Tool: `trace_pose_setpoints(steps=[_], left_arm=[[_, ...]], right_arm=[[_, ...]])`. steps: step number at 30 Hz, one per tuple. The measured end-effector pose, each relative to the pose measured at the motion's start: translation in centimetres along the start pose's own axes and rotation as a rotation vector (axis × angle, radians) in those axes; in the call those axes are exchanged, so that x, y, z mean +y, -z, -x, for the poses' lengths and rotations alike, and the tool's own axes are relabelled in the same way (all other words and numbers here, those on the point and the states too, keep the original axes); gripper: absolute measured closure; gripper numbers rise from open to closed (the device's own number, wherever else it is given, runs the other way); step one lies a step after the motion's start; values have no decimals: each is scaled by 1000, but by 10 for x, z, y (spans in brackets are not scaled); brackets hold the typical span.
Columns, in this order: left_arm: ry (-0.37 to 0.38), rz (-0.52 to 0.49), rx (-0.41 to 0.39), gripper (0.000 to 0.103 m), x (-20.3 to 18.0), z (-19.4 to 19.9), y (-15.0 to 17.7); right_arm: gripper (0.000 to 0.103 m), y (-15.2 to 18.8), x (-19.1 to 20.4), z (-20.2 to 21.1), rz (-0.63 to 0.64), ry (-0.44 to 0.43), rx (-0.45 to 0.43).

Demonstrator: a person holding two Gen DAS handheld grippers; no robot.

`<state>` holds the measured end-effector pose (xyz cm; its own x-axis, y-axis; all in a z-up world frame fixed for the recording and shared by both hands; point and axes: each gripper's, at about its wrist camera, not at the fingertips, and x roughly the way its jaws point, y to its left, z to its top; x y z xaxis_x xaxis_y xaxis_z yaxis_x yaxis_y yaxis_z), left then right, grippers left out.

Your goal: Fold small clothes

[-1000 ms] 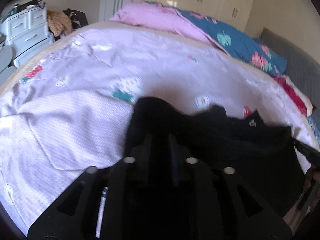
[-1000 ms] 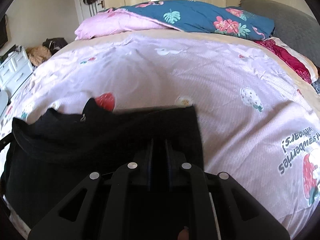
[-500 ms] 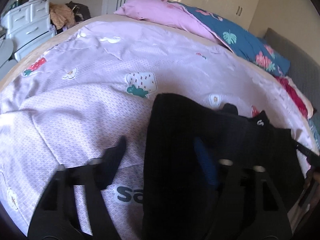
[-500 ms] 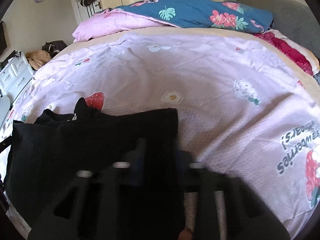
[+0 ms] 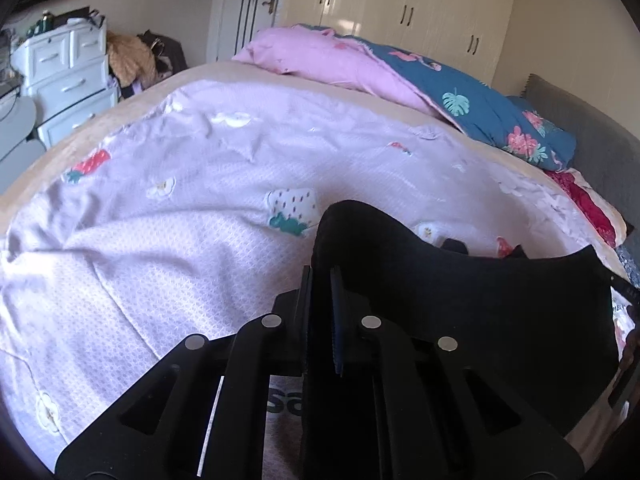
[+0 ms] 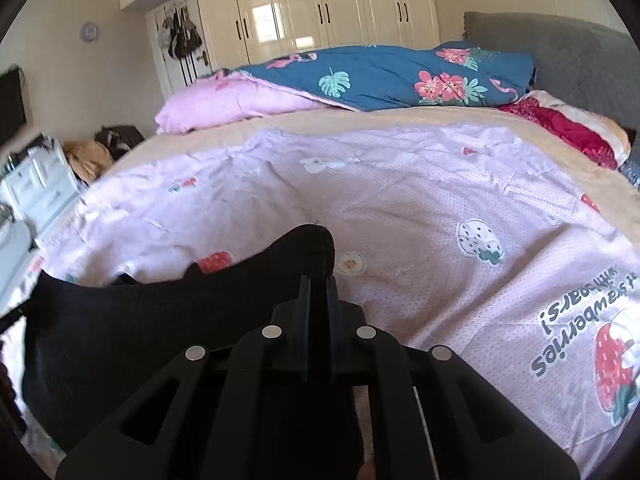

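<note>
Black garment [image 5: 460,304] stretched between both hands above bed [image 5: 200,240]; left hand-held gripper [image 5: 320,280] pinching one corner, right hand-held gripper [image 6: 317,284] pinching other, long axis running gripper to gripper.

Background: bedroom, bed with clutter around it.
Pink strawberry-print sheet [image 5: 208,240] spread over a beige blanket [image 6: 360,120]. Far side of the bed: pink quilt [image 5: 332,60] touching a teal floral quilt [image 6: 400,76], red blanket [image 6: 560,128] by the grey headboard [image 6: 560,56]. Cream wardrobe [image 6: 340,4] behind, bags [image 6: 182,36] hanging on a door, white drawer unit [image 5: 68,68] at left.
</note>
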<state>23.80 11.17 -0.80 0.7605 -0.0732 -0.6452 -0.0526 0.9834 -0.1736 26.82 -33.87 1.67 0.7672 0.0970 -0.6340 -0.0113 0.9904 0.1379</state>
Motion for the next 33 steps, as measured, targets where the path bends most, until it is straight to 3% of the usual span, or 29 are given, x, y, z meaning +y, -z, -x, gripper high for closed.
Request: trace_pose_setpoints(steps=[11,13,15,17,19,21,28,33], left_arm=[[-39,-15,59,98,-2,-11,9],[-46,-14,63,97,-1,-11,10],[-59,-18,65,95,-1,-9,12],[-70,-19,68,91,0,-5,14],[-75,-16,61,80,-1,3,17],[-65,-22,65,73,-5,10,21],[-37,-118,139,61,-32,23,49],[-24,-133,184,57,-39,25,68]], right_arm=[[92,17,-1,-23,9,105,114],[86,19,1,-20,12,111,119],[69,19,2,-14,17,114,104],[69,21,6,-6,38,119,91],[65,24,12,3,61,107,85],[56,31,18,12,71,70,102],[50,59,49,33,124,-40,172],[47,86,59,35,151,-27,249]])
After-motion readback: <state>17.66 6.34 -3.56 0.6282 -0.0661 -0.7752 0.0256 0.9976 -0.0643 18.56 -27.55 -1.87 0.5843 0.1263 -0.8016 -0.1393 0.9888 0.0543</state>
